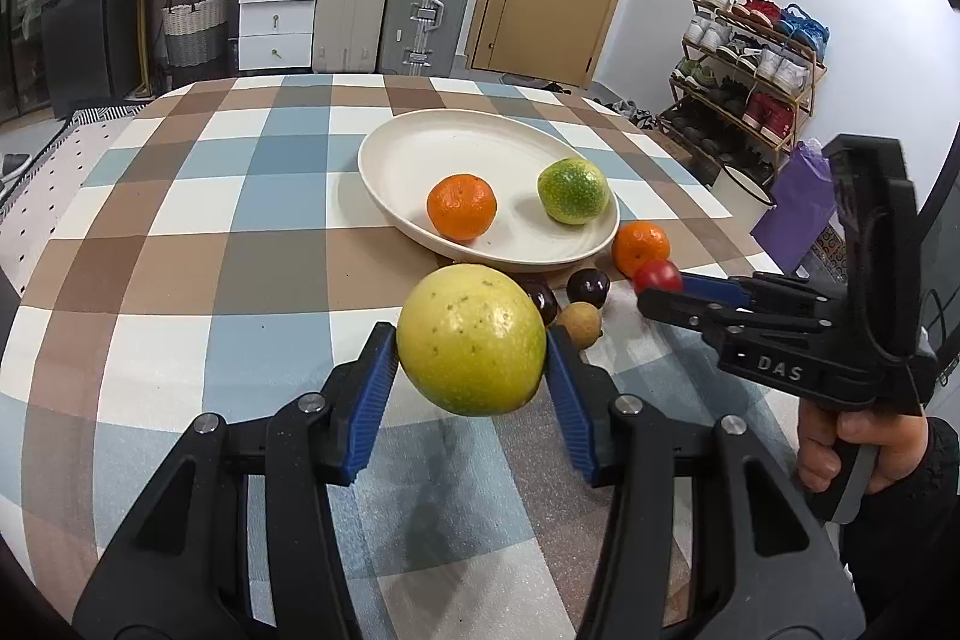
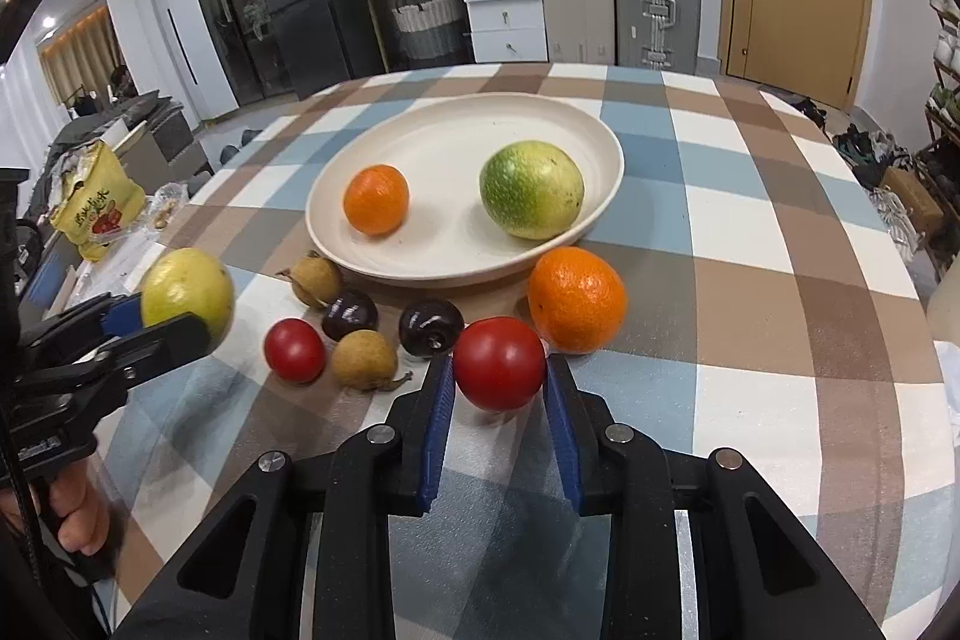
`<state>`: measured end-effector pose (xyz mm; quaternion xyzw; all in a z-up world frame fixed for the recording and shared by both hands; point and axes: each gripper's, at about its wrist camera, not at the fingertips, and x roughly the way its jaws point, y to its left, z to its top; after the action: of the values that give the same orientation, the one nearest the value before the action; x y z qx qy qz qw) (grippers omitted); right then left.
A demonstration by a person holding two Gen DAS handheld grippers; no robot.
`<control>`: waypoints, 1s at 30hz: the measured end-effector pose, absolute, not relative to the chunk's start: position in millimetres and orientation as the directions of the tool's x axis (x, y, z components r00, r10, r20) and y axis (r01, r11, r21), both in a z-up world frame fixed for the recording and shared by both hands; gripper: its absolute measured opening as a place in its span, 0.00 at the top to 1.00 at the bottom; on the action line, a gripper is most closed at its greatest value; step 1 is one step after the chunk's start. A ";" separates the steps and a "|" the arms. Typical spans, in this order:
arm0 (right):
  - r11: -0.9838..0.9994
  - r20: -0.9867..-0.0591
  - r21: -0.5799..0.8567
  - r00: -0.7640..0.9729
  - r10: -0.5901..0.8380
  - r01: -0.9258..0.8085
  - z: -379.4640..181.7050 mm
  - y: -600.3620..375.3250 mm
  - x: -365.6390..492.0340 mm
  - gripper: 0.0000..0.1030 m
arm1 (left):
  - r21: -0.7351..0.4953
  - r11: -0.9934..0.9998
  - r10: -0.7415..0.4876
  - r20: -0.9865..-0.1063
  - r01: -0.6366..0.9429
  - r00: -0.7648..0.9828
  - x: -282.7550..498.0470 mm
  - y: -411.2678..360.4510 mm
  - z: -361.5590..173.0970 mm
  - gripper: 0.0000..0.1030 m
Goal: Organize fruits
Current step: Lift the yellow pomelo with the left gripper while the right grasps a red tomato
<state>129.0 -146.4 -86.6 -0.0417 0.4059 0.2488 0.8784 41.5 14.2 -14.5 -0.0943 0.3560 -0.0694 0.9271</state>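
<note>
Checked tablecloth carries the fruit. Red tomato, soft-skinned and easily bruised, sits clamped across its widest part in the right gripper, beside an orange. Left gripper clasps a firm, heavier yellow-green fruit above the cloth, short of the plate.

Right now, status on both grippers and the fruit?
Left gripper shut on yellow-green fruit. Right gripper shut on red tomato. Plate holds two fruits; path clear.
</note>
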 end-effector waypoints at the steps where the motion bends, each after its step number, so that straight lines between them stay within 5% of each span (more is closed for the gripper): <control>1: 0.867 -0.725 0.133 0.549 0.415 -0.480 -82.9 -148.0 126.7 0.70 | -0.224 0.973 -0.195 -0.645 0.061 0.739 41.6 14.3 -14.0 0.54; 14: 0.824 -0.649 0.149 0.575 0.499 -0.547 -42.8 -154.3 118.7 0.70 | -0.201 0.978 -0.175 -0.612 0.062 0.771 56.9 12.2 3.6 0.54; 30: 0.813 -0.666 0.189 0.537 0.518 -0.550 -55.1 -140.2 159.5 0.70 | -0.193 0.979 -0.181 -0.643 0.072 0.744 110.1 9.3 -4.8 0.54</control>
<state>159.5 -140.2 -55.1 -0.0215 0.3726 0.3046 0.8763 110.1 9.3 -4.8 -0.0781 0.3510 -0.0680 0.9306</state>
